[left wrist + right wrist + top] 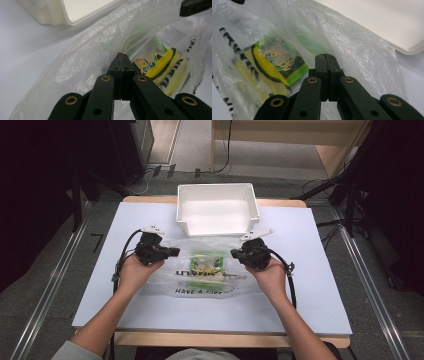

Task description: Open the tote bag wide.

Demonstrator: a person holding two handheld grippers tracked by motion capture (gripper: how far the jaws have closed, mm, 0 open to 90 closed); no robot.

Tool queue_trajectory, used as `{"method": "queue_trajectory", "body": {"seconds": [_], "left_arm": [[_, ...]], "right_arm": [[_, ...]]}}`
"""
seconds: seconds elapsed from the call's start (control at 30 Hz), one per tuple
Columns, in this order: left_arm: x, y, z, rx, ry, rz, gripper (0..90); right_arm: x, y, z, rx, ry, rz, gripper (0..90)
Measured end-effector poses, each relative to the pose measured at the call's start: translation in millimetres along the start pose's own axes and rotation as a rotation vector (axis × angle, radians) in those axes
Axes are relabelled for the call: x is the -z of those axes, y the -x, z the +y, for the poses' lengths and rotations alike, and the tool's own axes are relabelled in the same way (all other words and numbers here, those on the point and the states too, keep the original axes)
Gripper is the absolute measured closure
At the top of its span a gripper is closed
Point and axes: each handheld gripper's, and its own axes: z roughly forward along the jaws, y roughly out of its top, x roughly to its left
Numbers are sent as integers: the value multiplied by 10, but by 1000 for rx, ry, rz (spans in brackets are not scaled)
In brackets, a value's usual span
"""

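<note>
Both tongs, L [176, 252] & R [233, 253], clamped on plastic bag [200, 280].

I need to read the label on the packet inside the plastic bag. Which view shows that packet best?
The right gripper view: the green and yellow packet lies close, its front facing the camera through the bag. The left gripper view shows its yellow edge beside the claw. The high view shows it small and blurred.
</note>
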Motion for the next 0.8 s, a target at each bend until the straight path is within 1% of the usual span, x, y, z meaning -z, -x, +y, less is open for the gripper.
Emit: {"method": "queue_trajectory", "body": {"seconds": [0.07, 0.1, 0.17, 0.2, 0.27, 0.33, 0.47, 0.53, 0.57, 0.63, 0.7, 0.73, 0.8], "left_arm": [[-30, -43, 24, -2, -11, 10, 900], [-44, -65, 35, 5, -5, 12, 900], [-77, -109, 65, 13, -6, 17, 900], [-93, -130, 82, 16, -9, 19, 900], [-125, -164, 110, 17, -3, 23, 900], [-168, -192, 141, 18, -11, 29, 900], [-251, -243, 178, 32, -10, 29, 900], [-297, -288, 178, 38, -10, 34, 900], [-327, -319, 170, 50, -5, 30, 900], [-364, -361, 151, 63, -12, 29, 900], [-399, -406, 128, 64, -23, 36, 900], [-412, -426, 117, 72, -29, 40, 900], [-433, -456, 101, 82, -29, 38, 900]], "right_arm": [[-37, 50, 34, -3, 3, -6, 900], [-47, 68, 46, -3, 1, -3, 900], [-75, 103, 65, -21, 5, 1, 900], [-98, 127, 81, -28, -2, 1, 900], [-138, 160, 99, -33, 2, -3, 900], [-172, 182, 118, -45, 1, -7, 900], [-267, 236, 159, -51, 17, -16, 900], [-326, 264, 152, -66, 14, -21, 900], [-356, 283, 142, -69, 11, -25, 900], [-412, 325, 119, -82, 5, -35, 900], [-457, 369, 98, -95, -1, -42, 900], [-477, 388, 88, -101, -6, -45, 900], [-517, 421, 71, -110, -10, -48, 900]]}}
